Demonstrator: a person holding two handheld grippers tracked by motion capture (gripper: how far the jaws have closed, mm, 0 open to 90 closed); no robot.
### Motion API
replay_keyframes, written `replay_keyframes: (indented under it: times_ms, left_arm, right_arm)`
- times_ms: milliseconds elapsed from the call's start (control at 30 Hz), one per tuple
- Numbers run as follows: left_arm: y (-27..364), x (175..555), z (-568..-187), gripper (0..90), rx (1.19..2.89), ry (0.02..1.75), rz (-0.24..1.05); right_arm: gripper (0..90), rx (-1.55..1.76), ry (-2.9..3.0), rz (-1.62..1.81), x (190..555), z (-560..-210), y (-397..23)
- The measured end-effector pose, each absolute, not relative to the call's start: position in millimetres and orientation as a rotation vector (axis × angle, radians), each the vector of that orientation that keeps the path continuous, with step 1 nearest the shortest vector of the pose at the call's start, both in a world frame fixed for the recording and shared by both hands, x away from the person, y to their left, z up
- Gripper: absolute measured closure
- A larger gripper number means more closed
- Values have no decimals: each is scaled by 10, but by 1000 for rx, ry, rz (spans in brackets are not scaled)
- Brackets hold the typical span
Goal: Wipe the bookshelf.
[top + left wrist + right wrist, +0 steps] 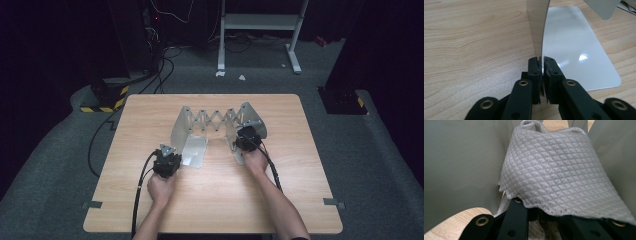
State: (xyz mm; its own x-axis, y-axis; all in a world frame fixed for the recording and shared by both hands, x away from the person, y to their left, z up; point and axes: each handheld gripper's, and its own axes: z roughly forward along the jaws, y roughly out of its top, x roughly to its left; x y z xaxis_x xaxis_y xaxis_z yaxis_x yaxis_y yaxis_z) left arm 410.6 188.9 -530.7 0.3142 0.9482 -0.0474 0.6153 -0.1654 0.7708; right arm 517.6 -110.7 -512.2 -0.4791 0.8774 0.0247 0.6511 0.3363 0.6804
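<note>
On the tabletop [150,125], the upright metal plate [537,27] of the folding rack [215,125] is being pinched by the left tool [541,75], while a quilted cloth [559,170] is being gripped by the closed right tool [246,137] against the rack.

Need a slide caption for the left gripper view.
Left tool clamps the upright edge of a metal plate above its flat base on the wooden table.

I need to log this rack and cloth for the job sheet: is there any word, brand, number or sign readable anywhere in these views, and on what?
None readable.
Metal rack, clamped by the left gripper: plain plates, no print.
Quilted cloth in the right gripper: embossed grid pattern, no label.
Wooden table: bare.
Yellow-black hazard stripes on the floor base: a warning marking, no letters.
</note>
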Motion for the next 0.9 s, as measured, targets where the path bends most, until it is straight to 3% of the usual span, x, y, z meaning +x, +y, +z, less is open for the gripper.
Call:
replay_keyframes:
  times_ms: [900]
  left_arm:
    - [1888,4113,-5307,820,1875,1385,596]
  right_arm:
    - [820,1232,2344,893,4747,-5116,-1251]
